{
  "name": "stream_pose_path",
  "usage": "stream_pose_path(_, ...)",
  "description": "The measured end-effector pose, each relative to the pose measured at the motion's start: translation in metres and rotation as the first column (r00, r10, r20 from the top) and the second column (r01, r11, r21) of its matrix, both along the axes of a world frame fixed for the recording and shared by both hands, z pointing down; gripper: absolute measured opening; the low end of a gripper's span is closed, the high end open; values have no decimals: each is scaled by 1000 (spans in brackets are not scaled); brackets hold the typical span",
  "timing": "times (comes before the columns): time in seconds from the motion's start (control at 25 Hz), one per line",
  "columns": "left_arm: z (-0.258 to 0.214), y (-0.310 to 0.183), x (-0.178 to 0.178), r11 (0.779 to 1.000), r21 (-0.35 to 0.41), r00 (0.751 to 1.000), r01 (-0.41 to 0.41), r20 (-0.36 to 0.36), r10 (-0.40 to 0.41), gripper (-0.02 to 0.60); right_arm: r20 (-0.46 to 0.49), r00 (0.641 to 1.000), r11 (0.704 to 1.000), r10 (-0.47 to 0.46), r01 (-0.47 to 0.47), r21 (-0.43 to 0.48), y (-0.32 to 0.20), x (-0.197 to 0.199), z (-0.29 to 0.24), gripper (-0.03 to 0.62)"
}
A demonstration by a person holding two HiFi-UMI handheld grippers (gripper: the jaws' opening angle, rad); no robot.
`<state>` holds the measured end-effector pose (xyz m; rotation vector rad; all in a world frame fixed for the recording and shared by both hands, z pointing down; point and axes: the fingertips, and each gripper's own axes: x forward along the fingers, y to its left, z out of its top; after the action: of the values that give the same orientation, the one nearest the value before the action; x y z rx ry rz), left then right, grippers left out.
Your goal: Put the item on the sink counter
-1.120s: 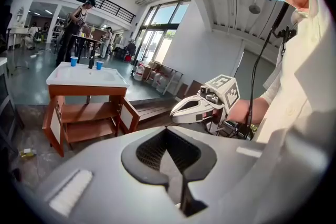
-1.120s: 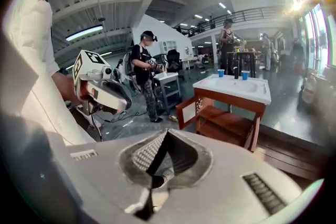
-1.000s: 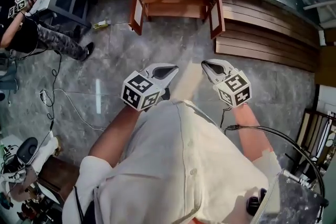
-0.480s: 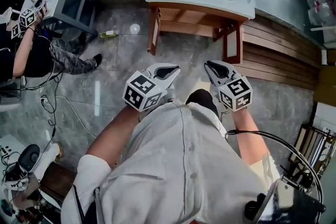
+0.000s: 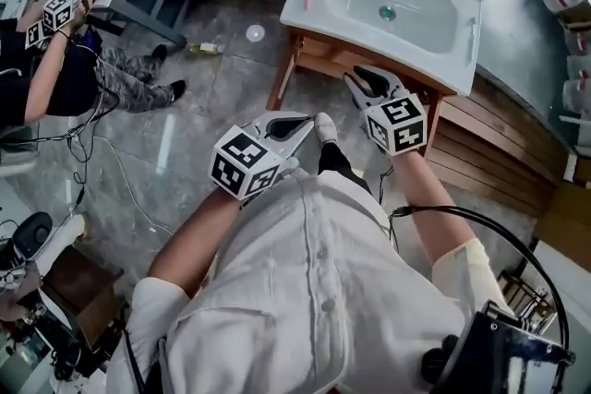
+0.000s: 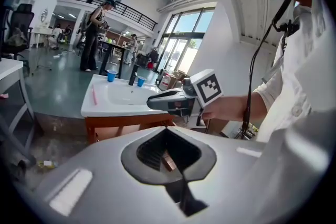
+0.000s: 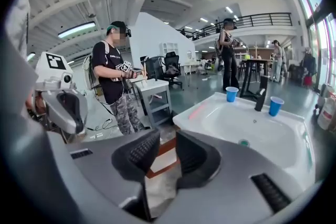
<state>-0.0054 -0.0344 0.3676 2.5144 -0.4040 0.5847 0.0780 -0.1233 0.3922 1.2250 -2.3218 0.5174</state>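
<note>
L gripper [image 6: 167, 134] pinches a small brown item [image 6: 168, 162], prob. light, stiff, slip-prone, so you grip it mid-body; R gripper [image 7: 167, 140] jaws, just opening, hold nothing.

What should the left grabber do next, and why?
Likely carry the left gripper forward toward the sink counter. Its jaws are shut on a small brown item, and in the head view the gripper is short of the white counter, above the floor, so the item cannot be set down yet.
</note>
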Motion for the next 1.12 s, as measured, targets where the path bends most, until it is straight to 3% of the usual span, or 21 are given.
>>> stream_pose_path(0.24,-10,-59,14,989,4,989,150,14,-150,6,34,997,997,-74,75,-29,-113,-10,26,112)
stream_pose_path(0.6,-2,-104,7,935,-20,934,355,55,-353,6,13,997,992,-76,77,-100,-229,-35,91,149)
stream_pose_path(0.88,7,-121,-6,896,-18,893,444,86,-441,6,-2,1000,988,16,-16,-154,-277,-39,130,172)
stream_pose_path(1.12,7,-127,-17,873,-15,870,487,94,-483,6,-68,998,987,2,-13,-163,-285,-42,148,172)
